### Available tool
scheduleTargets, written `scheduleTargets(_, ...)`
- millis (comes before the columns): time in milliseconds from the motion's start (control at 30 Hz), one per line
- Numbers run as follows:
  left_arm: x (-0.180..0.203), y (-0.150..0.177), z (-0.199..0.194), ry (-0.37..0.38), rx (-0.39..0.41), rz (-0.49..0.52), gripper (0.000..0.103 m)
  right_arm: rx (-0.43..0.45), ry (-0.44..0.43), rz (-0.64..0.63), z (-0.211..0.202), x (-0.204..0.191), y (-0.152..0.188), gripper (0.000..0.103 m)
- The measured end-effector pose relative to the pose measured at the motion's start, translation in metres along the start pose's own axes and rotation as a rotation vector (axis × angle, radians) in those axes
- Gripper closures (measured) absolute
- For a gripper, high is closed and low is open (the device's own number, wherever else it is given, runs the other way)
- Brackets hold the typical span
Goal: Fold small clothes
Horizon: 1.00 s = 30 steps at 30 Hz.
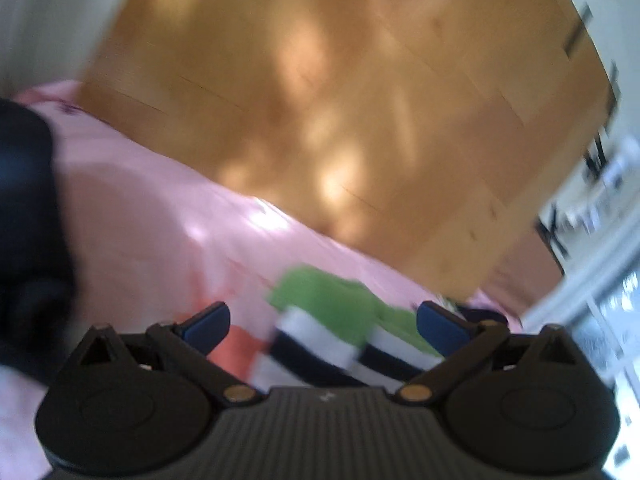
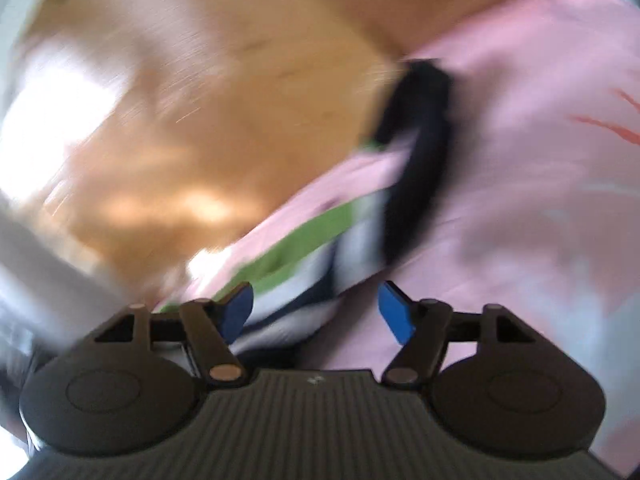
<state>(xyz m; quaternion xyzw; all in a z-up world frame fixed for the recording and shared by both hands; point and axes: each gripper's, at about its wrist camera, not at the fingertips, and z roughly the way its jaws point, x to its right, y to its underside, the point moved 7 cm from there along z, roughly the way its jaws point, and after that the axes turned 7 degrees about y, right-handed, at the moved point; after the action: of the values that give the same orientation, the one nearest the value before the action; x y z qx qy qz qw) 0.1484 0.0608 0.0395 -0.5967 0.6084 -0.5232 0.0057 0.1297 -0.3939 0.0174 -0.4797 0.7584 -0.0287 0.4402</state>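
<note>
**Open grippers over a small striped garment on pink bedding**

Black ribbed body of the left gripper [image 1: 323, 322] at 6 o'clock, blue pads spread wide, nothing between them. Same for the right gripper [image 2: 316, 308]: jaws apart, empty.

Just beyond the left pads, at 6 o'clock in the left view: small soft garment with navy and white stripes and green parts [image 1: 340, 320], lying on the pink bed sheet [image 1: 152, 216]. In the right view, same garment [image 2: 304, 248] stretching from 6 toward 12 o'clock, with a dark navy strip [image 2: 416, 168] along it. Much motion blur, so exact shape and edges not clear.

Probably light, thin knit cloth: limp, not fragile, easy to bunch and to slide on the sheet. Best taken at a corner or hem, one gripper at each end, pinching only the garment layer and not the bedding below.

Orange patch [image 1: 236, 350] near the left pad, at 7 o'clock; print or another cloth, cannot tell. Dark blurred object [image 1: 24, 240] at 9 o'clock, not identified.

Beyond the bed edge, warm wooden floor [image 1: 340, 92] with sun patches at 12 o'clock; white wall and window at 3 o'clock.
</note>
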Motion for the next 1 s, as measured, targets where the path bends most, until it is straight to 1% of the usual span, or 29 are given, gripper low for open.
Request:
scheduleTargets(33,0.004,0.002,0.012,-0.015,-0.023,0.022,0.0,0.001,0.004,0.007,0.012,0.002,-0.006,0.028)
scheduleTargets(67,0.007,0.004,0.027,-0.047,-0.047,0.045,0.005,0.006,0.026,0.002,0.025,0.0,-0.01,0.028)
scheduleTargets(100,0.007,0.007,0.036,-0.072,-0.065,0.056,0.014,0.009,0.056,-0.002,0.036,0.0,-0.014,0.028)
scheduleTargets(133,0.006,0.008,0.047,-0.091,-0.092,0.061,0.049,0.0,0.077,-0.004,0.049,-0.001,-0.018,0.039)
scheduleTargets(167,0.002,0.008,0.055,-0.118,-0.126,0.058,0.074,-0.004,0.1,-0.019,0.058,-0.004,-0.021,0.056)
scheduleTargets(200,-0.005,0.005,0.054,-0.138,-0.134,0.052,0.077,-0.001,0.138,-0.037,0.053,-0.003,-0.024,0.091)
scheduleTargets(233,-0.007,-0.002,0.051,-0.123,-0.114,0.037,0.082,0.021,0.139,-0.035,0.054,-0.009,-0.032,0.093)
scheduleTargets(267,-0.01,-0.009,0.039,-0.104,-0.077,0.025,0.091,0.067,0.095,-0.024,0.047,-0.012,-0.047,0.093)
scheduleTargets(333,-0.019,-0.02,0.015,-0.132,-0.009,0.045,0.093,0.194,0.003,-0.027,0.006,-0.017,-0.064,0.093)
scheduleTargets(367,-0.024,-0.023,0.004,-0.149,0.017,0.054,0.101,0.239,-0.004,-0.039,-0.012,-0.015,-0.068,0.093)
scheduleTargets(400,-0.03,-0.025,-0.008,-0.182,0.043,0.063,0.1,0.29,0.023,-0.068,-0.031,-0.011,-0.07,0.093)
scheduleTargets(433,-0.037,-0.026,-0.019,-0.2,0.062,0.063,0.1,0.343,0.074,-0.1,-0.052,-0.002,-0.07,0.093)
scheduleTargets(467,-0.043,-0.026,-0.026,-0.205,0.067,0.052,0.1,0.376,0.118,-0.111,-0.066,0.009,-0.069,0.093)
scheduleTargets(500,-0.048,-0.025,-0.029,-0.216,0.057,0.033,0.1,0.389,0.166,-0.114,-0.079,0.024,-0.064,0.092)
scheduleTargets(533,-0.053,-0.024,-0.028,-0.222,0.04,0.011,0.1,0.371,0.215,-0.117,-0.084,0.04,-0.057,0.086)
scheduleTargets(567,-0.056,-0.023,-0.024,-0.212,0.02,-0.007,0.098,0.317,0.262,-0.116,-0.083,0.056,-0.048,0.082)
scheduleTargets(600,-0.055,-0.022,-0.018,-0.188,0.001,-0.011,0.094,0.235,0.279,-0.111,-0.081,0.068,-0.037,0.057)
scheduleTargets(633,-0.051,-0.021,-0.011,-0.167,-0.019,-0.009,0.079,0.169,0.282,-0.101,-0.08,0.077,-0.027,0.044)
scheduleTargets(667,-0.045,-0.019,-0.003,-0.153,-0.038,-0.004,0.054,0.143,0.273,-0.097,-0.085,0.082,-0.018,0.044)
scheduleTargets(700,-0.036,-0.017,0.004,-0.139,-0.049,0.016,0.042,0.135,0.254,-0.11,-0.092,0.081,-0.01,0.044)
scheduleTargets(733,-0.023,-0.016,0.011,-0.119,-0.053,0.056,0.027,0.129,0.223,-0.135,-0.1,0.076,-0.004,0.044)
scheduleTargets(767,-0.007,-0.014,0.02,-0.093,-0.067,0.121,0.016,0.126,0.193,-0.16,-0.106,0.068,0.001,0.044)
scheduleTargets(833,0.021,-0.007,0.035,-0.053,-0.108,0.217,0.006,0.129,0.147,-0.231,-0.111,0.044,0.006,0.044)
scheduleTargets(867,0.037,-0.001,0.044,-0.028,-0.137,0.275,0.003,0.129,0.138,-0.271,-0.109,0.031,0.004,0.044)
scheduleTargets(933,0.058,0.01,0.056,-0.023,-0.179,0.378,0.003,0.139,0.115,-0.354,-0.096,0.0,0.001,0.044)
scheduleTargets(1000,0.071,0.025,0.074,-0.054,-0.237,0.482,0.009,0.131,0.083,-0.413,-0.075,-0.026,-0.004,0.044)
